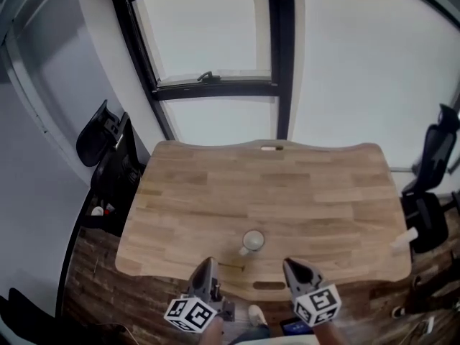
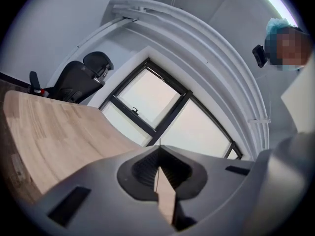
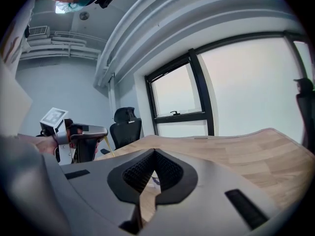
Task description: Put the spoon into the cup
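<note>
A white cup (image 1: 252, 241) stands on the wooden table (image 1: 287, 185), near its front edge. My left gripper (image 1: 209, 263) hovers at that edge, left of the cup, and is shut on a thin gold spoon (image 1: 231, 267) that sticks out to the right from its tip. In the right gripper view the left gripper (image 3: 101, 131) has the spoon (image 3: 108, 146) slanting down from its jaws, off the table. My right gripper (image 1: 290, 264) is at the front edge, right of the cup, its jaws meeting at the tip with nothing in them. The left gripper (image 2: 158, 150) looks over the table toward the window.
A black office chair (image 1: 108, 146) stands at the table's left side and another (image 1: 433, 171) at its right. A large window (image 1: 215, 27) lies beyond the far edge. The table has a slot (image 1: 269, 286) in its front edge and a small white object (image 1: 405, 237) at its right corner.
</note>
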